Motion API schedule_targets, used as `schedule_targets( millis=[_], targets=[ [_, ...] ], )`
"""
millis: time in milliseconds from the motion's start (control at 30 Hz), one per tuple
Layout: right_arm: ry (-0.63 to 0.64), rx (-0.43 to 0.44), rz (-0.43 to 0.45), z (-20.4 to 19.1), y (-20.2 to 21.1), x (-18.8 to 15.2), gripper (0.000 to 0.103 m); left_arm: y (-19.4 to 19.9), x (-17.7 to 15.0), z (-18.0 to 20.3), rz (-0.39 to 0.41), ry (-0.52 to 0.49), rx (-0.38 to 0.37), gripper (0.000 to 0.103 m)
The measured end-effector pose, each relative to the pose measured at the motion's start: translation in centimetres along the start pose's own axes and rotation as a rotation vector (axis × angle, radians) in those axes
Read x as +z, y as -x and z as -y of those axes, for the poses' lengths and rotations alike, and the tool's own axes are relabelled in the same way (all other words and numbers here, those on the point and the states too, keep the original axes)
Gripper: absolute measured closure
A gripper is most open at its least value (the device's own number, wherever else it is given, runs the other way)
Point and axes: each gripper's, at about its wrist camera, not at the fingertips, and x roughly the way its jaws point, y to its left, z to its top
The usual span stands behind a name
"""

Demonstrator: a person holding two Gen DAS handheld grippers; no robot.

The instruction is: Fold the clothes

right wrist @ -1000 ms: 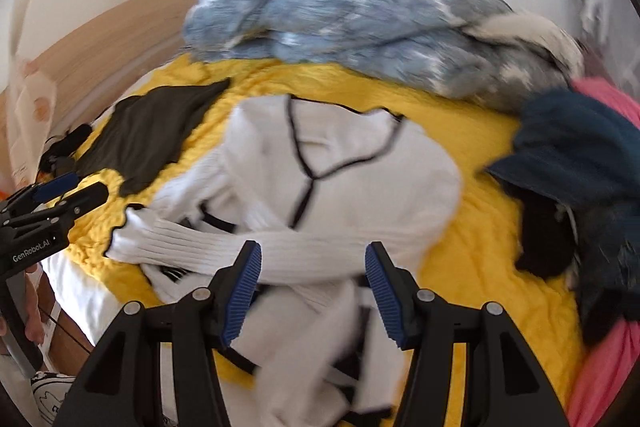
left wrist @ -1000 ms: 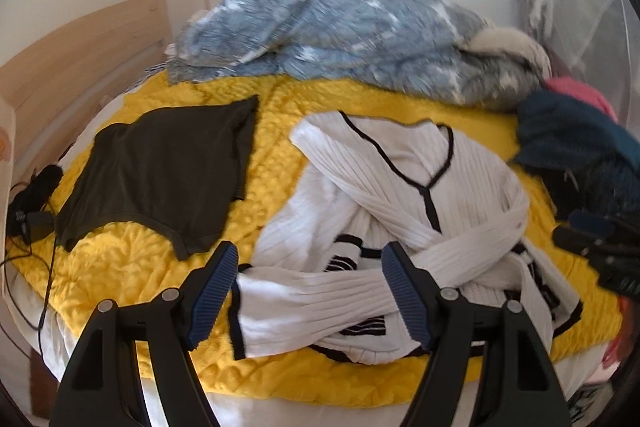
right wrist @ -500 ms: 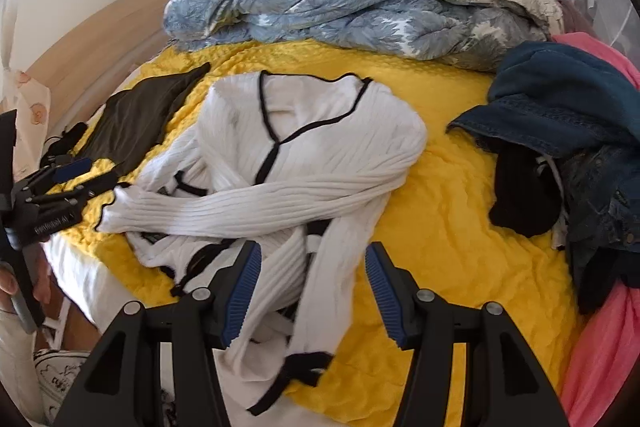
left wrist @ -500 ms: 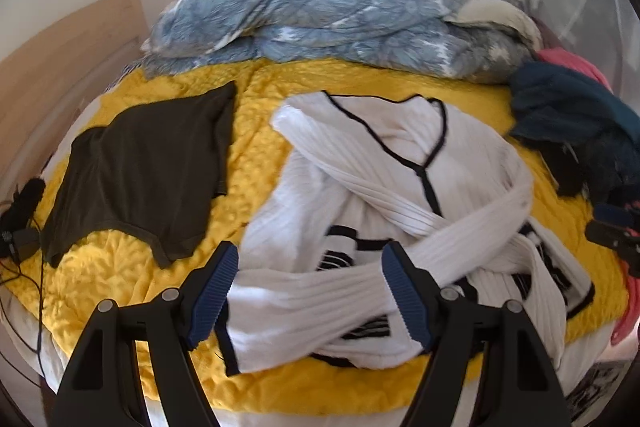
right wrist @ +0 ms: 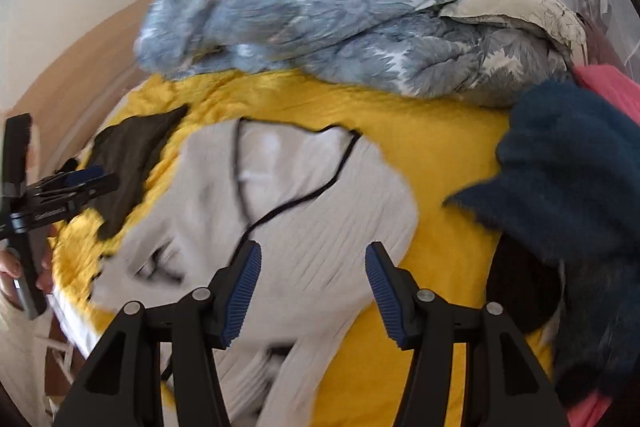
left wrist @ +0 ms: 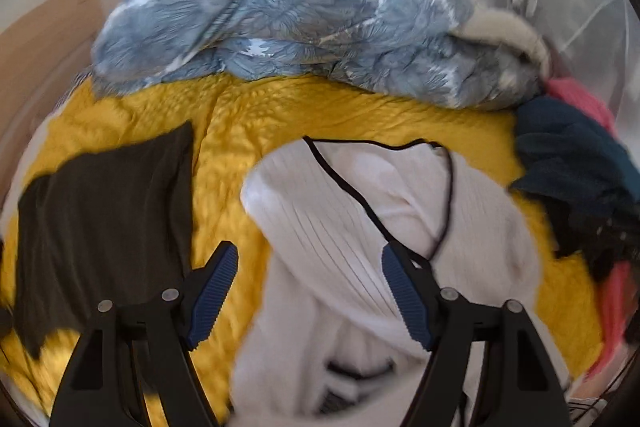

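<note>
Plainly, from the left wrist, the left gripper (left wrist: 306,287) is seen parted and empty above the white cardigan (left wrist: 352,227), sprawled at six o'clock on the yellow bedspread (left wrist: 320,107). From the right wrist, the right gripper (right wrist: 312,287) is likewise parted and empty; an approach is judged underway, and a hem or shoulder must be pinched next.

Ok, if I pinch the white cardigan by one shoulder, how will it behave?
The white cardigan is probably floppy: it lies crumpled, sleeves crossed, on the yellow bedspread. The ribbed knit looks thick, so likely stretchy and weighty. The sleeves would probably trail and drag.
</note>
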Motion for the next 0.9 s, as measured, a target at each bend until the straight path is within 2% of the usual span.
schedule_targets(
  millis=[100,133,233,333,467,533,667,733,900],
  targets=[
    [-0.002,-0.001,-0.053,1.4,-3.3,3.0,0.046,-3.4,3.2,0.3,-0.034,-0.066,0.048,0.026],
    [0.008,-0.014,-0.065,1.5,-4.4,3.8,0.046,-4.5,3.9,0.5,-0.035,-0.087,0.087,0.027],
    [0.052,-0.058,-0.082,1.6,-7.1,5.6,0.046,-7.3,5.3,1.4,-0.02,-0.18,0.181,0.027],
    [0.112,-0.094,-0.093,1.5,-9.6,6.6,0.046,-9.5,5.7,2.4,-0.007,-0.284,0.204,0.027],
    [0.139,-0.093,-0.11,2.1,-12.2,7.2,0.046,-11.6,5.6,3.0,-0.031,-0.374,0.157,0.027],
    [0.141,-0.085,-0.124,2.4,-13.2,7.3,0.046,-12.2,5.9,3.0,-0.036,-0.371,0.123,0.027],
    [0.147,-0.064,-0.151,2.8,-14.8,7.6,0.046,-13.1,6.4,2.5,-0.067,-0.355,0.089,0.027],
    [0.144,-0.045,-0.163,3.0,-15.2,7.7,0.046,-13.6,6.9,1.8,-0.106,-0.316,0.045,0.027],
    [0.1,0.045,-0.184,4.4,-15.6,8.7,0.046,-14.8,7.7,0.5,-0.17,-0.238,-0.018,0.027]
  ],
)
